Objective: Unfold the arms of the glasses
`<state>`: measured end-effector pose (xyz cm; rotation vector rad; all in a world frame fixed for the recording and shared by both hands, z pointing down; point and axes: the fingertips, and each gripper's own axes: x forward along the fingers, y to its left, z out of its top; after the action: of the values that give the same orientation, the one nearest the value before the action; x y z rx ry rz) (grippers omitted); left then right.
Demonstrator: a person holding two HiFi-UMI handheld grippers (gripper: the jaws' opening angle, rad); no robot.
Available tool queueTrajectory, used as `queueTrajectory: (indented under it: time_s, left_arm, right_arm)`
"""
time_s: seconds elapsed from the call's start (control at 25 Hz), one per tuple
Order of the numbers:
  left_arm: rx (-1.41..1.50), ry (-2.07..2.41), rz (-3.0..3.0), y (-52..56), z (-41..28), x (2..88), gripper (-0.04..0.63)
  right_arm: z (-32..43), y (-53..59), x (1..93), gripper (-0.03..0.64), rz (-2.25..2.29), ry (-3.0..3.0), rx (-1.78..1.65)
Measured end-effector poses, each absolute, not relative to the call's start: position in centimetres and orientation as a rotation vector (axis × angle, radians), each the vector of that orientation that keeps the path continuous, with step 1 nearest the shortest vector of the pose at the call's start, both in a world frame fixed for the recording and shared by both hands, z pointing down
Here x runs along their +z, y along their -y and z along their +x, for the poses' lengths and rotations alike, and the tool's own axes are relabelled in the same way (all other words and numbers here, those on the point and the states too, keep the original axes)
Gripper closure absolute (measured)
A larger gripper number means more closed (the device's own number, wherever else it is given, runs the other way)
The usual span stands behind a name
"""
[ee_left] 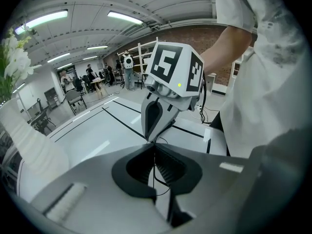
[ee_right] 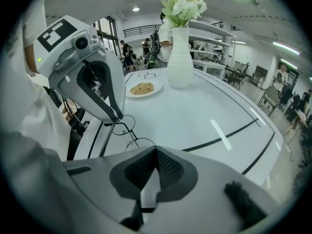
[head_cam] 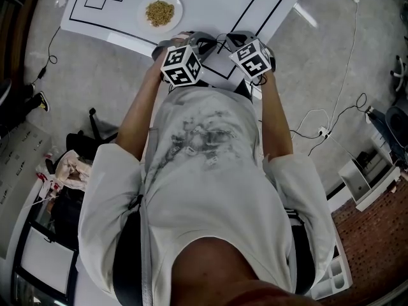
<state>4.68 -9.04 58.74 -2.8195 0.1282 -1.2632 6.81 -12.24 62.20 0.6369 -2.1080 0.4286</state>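
My left gripper (ee_left: pixel 155 145): clenched on thin black wire-rimmed glasses (ee_right: pixel 130 134).
My right gripper (ee_right: pixel 156 150): clenched on them too, tips just beside my left gripper's.

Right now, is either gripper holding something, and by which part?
Both hold the wire glasses: the left gripper pinches a thin wire of the frame, the right gripper its edge by the nearer lens.

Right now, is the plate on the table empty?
No, in the head view the plate holds a small heap of yellowish food at its centre.
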Motion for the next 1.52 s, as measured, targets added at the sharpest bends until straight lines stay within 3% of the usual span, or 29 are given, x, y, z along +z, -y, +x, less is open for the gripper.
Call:
queueTrajectory:
  time_s: [1.52]
  left_arm:
    - [-1.186, -0.397, -2.845, 8.8, -0.3, 55.8, 0.58]
  right_arm:
    - [6.5, 12.6, 62.1, 0.601, 0.776, 2.025, 0.333]
